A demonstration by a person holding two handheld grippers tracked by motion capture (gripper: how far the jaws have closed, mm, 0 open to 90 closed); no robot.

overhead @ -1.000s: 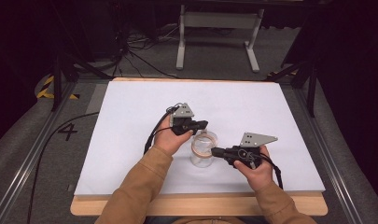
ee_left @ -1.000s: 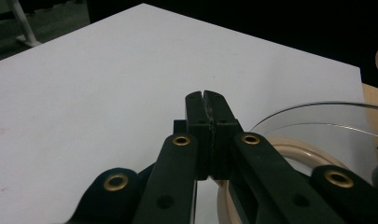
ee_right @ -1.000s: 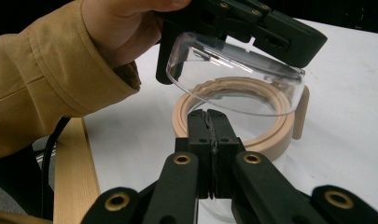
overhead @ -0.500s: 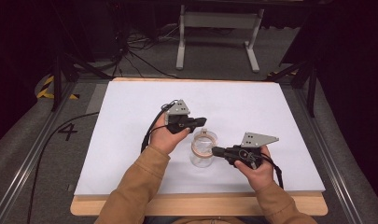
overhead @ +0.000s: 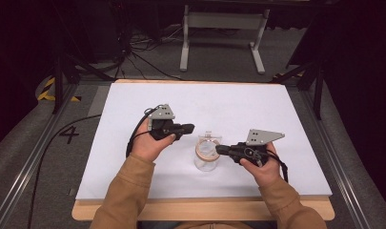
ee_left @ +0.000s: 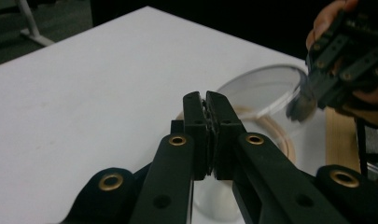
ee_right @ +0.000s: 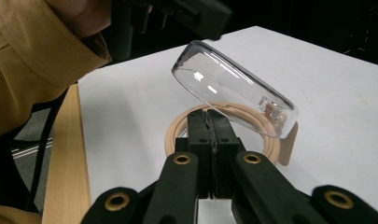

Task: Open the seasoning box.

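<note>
2 tongs flank your glass jar: right tongs clamp its rim, lid tilted open; left tongs closed, empty.

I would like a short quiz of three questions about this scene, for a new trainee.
1. True or false: the clear lid of the glass jar is lifted open and tilted above the tan seal ring.
2. What covers the table top? A) a white sheet B) a green mat C) bare metal
3. Fill in: in its own view, the jaws of the left gripper are pressed ____.

Key: 1 true. 2 A; the wooden board shows at the near edge only. 3 together; nothing is visible between them, and the right gripper looks the same, with its tips at the jar's rim.
</note>
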